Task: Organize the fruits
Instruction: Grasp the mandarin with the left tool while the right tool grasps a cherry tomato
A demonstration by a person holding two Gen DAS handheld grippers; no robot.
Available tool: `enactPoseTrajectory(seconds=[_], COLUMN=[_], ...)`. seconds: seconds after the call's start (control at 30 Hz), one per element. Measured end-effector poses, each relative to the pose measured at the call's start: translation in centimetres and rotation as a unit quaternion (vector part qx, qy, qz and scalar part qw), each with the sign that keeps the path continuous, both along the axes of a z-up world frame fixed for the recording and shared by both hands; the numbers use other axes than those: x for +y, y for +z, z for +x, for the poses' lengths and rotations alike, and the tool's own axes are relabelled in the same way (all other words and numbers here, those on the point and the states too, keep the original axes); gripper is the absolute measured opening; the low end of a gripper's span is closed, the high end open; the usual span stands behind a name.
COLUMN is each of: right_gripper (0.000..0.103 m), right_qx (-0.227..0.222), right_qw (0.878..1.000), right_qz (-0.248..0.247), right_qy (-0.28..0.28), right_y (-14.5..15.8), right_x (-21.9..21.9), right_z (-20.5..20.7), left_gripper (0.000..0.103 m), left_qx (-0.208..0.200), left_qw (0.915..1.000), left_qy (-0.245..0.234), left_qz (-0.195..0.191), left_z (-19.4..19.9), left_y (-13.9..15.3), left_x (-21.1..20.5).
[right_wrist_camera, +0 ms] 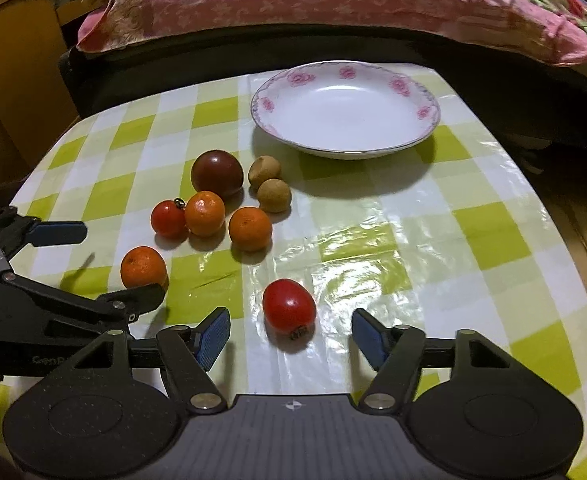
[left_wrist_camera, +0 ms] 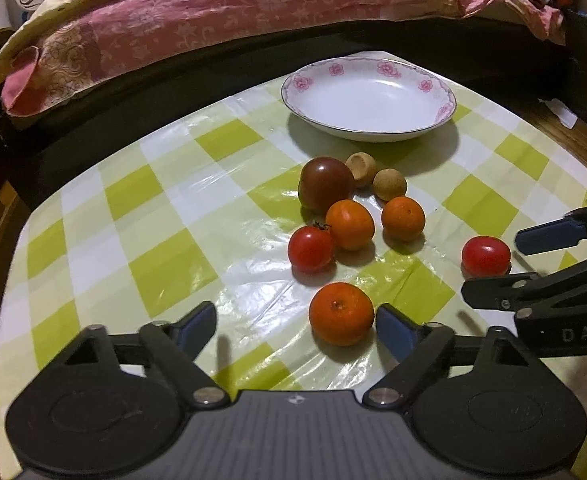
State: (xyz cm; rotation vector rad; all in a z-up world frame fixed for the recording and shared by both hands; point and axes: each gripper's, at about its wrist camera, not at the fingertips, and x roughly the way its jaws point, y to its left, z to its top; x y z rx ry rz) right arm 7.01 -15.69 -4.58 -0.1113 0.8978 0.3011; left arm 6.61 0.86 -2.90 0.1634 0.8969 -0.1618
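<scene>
While the red tomato [right_wrist_camera: 288,309] lies on the tablecloth [right_wrist_camera: 413,240] with its long axis slanting toward the plate [right_wrist_camera: 345,152], the right gripper [right_wrist_camera: 291,336] stands spread wide around it, untouched. The left gripper [left_wrist_camera: 295,330] gapes likewise, its right pad beside an orange [left_wrist_camera: 341,314].

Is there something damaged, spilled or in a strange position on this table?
Nothing is spilled or damaged. The plate holds no fruit, which all lies on the tablecloth. One red tomato lies apart from the cluster, between the open right gripper's fingers.
</scene>
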Motion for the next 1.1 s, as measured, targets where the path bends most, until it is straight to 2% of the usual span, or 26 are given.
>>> enactPoseTrajectory(seconds=[0.07, 0.27, 0.37, 0.5, 0.53, 0.9, 1.1], right_gripper=[0.056, 0.051, 0.038, 0.025, 0.025, 0.026, 0.026], right_qx=[0.002, -0.004, -0.01, -0.012, -0.012, -0.022, -0.016], right_qw=[1.0, 1.0, 0.999, 0.999, 0.999, 0.998, 0.999], right_qz=[-0.002, -0.014, -0.018, -0.015, -0.015, -0.033, -0.006], right_qy=[0.008, 0.025, 0.024, 0.027, 0.028, 0.047, 0.039], right_y=[-0.3, -0.6, -0.5, -0.4, -0.4, -0.4, -0.3], right_x=[0.2, 0.3, 0.1, -0.1, 0.0, 0.4, -0.4], right_z=[0.3, 0.5, 0.4, 0.3, 0.3, 0.0, 0.1], left_gripper=[0.088, 0.07, 0.064, 0.049, 0.047, 0.047, 0.045], left_qx=[0.006, 0.011, 0.01, 0.008, 0.008, -0.004, 0.0], left_qw=[0.9999, 0.9992, 0.9988, 0.9982, 0.9982, 0.9995, 0.9992], left_qy=[-0.004, -0.028, -0.031, -0.033, -0.035, -0.027, -0.04], left_qz=[-0.014, -0.028, -0.036, -0.05, -0.048, -0.018, 0.0], left_z=[0.3, 0.5, 0.6, 0.6, 0.6, -0.3, -0.1], left_y=[-0.2, -0.5, -0.5, -0.4, -0.4, -0.5, -0.3], left_x=[0.2, -0.2, -0.3, 0.0, -0.1, -0.7, -1.2])
